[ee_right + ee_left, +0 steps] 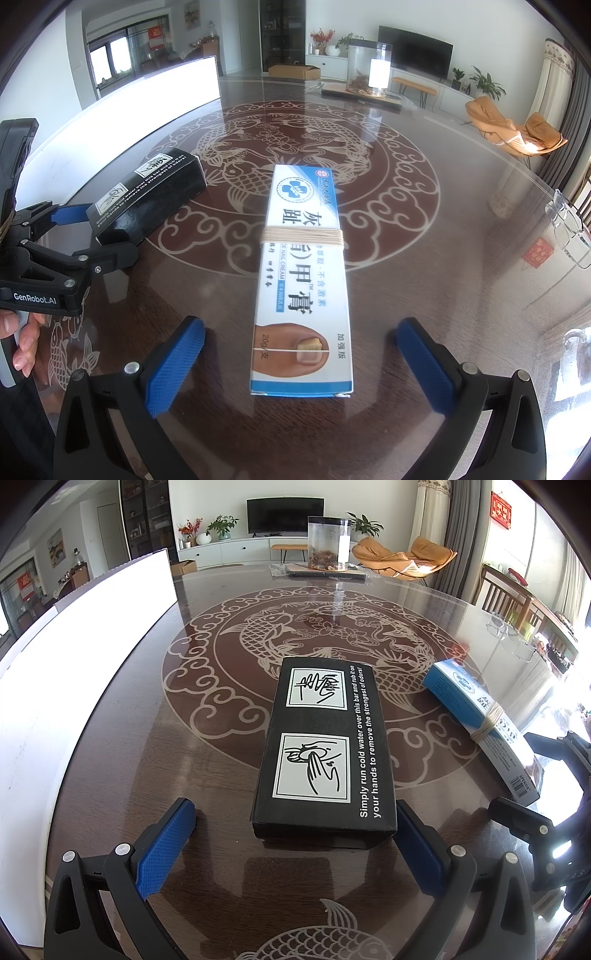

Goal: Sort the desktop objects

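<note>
A black box [325,746] with white hand pictures and English text lies flat on the glass-topped table. My left gripper [295,834] is open; its blue pads flank the box's near end, the right pad close to the box's corner. A white and blue nail cream box [304,273], bound with a tan rubber band, lies lengthwise before my right gripper [301,354], which is open with its pads either side of the box's near end, not touching. The cream box also shows in the left wrist view [480,723], the black box in the right wrist view [147,195].
A long white box [74,664] runs along the table's left edge. A clear jar [328,542] on a flat dark tray stands at the far side. Clear glasses [570,232] lie at the right edge. The left gripper [88,236] shows in the right wrist view.
</note>
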`<state>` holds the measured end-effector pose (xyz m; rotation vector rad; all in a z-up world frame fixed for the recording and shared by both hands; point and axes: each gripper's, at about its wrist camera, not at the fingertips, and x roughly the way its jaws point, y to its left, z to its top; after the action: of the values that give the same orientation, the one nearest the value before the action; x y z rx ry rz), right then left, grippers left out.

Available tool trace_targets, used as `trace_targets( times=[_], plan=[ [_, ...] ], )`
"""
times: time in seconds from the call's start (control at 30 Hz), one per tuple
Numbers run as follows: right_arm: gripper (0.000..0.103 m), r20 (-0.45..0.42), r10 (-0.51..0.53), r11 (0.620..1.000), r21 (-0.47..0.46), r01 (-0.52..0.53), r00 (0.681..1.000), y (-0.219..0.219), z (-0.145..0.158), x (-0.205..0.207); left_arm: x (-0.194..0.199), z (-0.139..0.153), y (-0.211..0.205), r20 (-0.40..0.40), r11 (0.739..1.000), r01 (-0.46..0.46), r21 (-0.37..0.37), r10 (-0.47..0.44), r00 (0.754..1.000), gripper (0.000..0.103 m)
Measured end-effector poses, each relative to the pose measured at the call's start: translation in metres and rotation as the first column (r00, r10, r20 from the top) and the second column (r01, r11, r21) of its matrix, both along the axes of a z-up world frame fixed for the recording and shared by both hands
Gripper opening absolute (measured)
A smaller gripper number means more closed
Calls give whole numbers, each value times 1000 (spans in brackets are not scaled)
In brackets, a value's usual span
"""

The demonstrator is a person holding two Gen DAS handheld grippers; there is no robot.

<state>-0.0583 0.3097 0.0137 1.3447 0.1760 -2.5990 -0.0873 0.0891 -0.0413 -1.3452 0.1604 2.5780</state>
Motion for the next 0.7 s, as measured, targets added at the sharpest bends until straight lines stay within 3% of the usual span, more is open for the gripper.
trace_targets(
  times=[0.7],
  plan=[
    [103,0,0,1000,0,0,1000,0,0,0,0,0,-1,-1,1000,-4,-3,4,1000,103]
  ],
)
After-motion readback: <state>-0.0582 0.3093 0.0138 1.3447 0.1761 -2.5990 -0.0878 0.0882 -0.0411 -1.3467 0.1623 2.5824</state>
